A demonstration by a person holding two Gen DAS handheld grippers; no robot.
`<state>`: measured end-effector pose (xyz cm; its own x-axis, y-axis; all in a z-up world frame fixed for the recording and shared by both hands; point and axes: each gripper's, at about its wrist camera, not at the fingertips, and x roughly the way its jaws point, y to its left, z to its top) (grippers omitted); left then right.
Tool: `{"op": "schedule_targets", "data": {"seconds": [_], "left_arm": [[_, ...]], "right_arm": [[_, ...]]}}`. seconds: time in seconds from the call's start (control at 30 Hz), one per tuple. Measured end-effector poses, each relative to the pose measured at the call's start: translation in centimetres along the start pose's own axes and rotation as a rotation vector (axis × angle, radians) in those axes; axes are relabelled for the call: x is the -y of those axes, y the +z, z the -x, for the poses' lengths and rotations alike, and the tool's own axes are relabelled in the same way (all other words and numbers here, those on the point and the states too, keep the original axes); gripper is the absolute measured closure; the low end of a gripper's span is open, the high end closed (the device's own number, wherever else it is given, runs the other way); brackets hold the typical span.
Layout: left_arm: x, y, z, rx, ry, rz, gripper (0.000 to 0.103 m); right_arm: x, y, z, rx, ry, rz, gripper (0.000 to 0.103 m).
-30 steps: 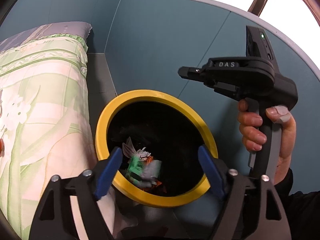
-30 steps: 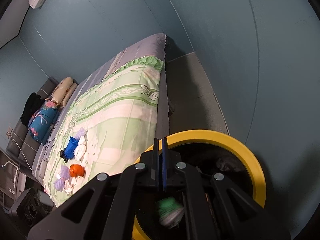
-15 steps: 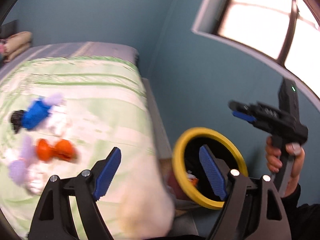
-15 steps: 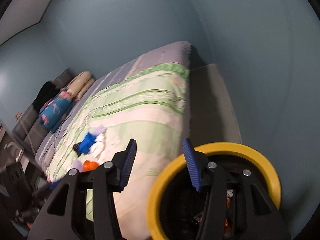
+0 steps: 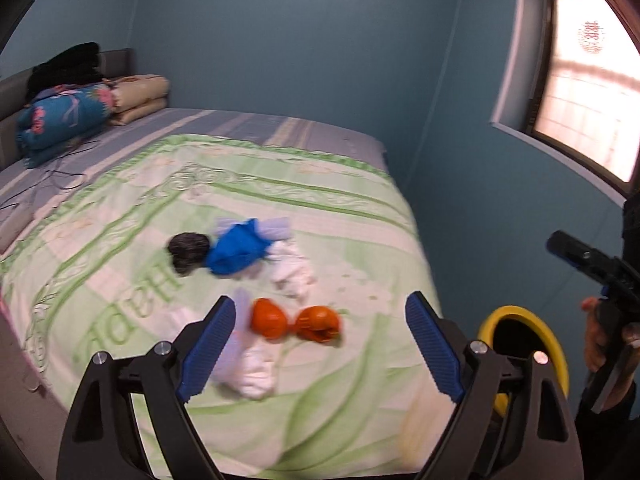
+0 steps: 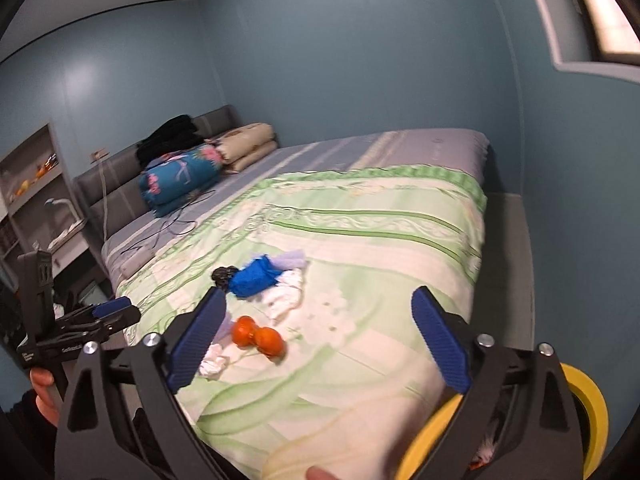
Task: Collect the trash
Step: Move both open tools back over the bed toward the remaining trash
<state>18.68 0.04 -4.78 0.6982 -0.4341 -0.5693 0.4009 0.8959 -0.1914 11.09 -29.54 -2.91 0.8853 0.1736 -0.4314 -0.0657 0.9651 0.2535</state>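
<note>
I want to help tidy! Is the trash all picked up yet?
Not yet. Some trash already sits in the yellow bin. Left gripper and right gripper are open and empty. Still on the bed: orange wrappers, a blue wad, a black wad and white tissues.

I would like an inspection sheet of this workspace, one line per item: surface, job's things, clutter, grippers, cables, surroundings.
Surface: bed with a green floral cover, grey sheet towards the headboard.
Job's things: orange wrapper, blue scrap, black scrap and white tissues lie loose mid-cover; yellow-rimmed bin beside the bed's corner.
Clutter: folded blue floral quilt, beige quilt, black clothes at the headboard.
Grippers: left gripper open, nothing between the fingers; right gripper has just been opening, nothing between.
Cables: thin black cable on the sheet.
Surroundings: teal walls, window, shelf niche.
</note>
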Motion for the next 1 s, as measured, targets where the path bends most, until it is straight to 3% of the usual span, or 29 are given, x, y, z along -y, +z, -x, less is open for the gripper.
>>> {"op": "schedule_targets", "data": {"seconds": [0.27,0.47,0.73,1.0], "left_arm": [[-3.8,-1.7,-1.1,-0.037,0.049,0.039,0.019],[-5.9,-2.6,-3.3,-0.071,0.054,0.059,0.02],[-8.1,-3.9,-6.8,-0.131,0.051,0.06,0.02],[-9.5,-4.7,-8.3,-0.153,-0.001,0.06,0.021]], "right_arm": [[-3.8,-0.6,-4.0,-0.001,0.068,0.181,0.008],[-4.7,-2.5,-8.7,-0.099,0.148,0.26,0.008],[-6.1,-6.1,-13.6,-0.194,0.165,0.375,0.008],[-6.8,-7.8,-17.8,-0.261,0.219,0.423,0.008]]}}
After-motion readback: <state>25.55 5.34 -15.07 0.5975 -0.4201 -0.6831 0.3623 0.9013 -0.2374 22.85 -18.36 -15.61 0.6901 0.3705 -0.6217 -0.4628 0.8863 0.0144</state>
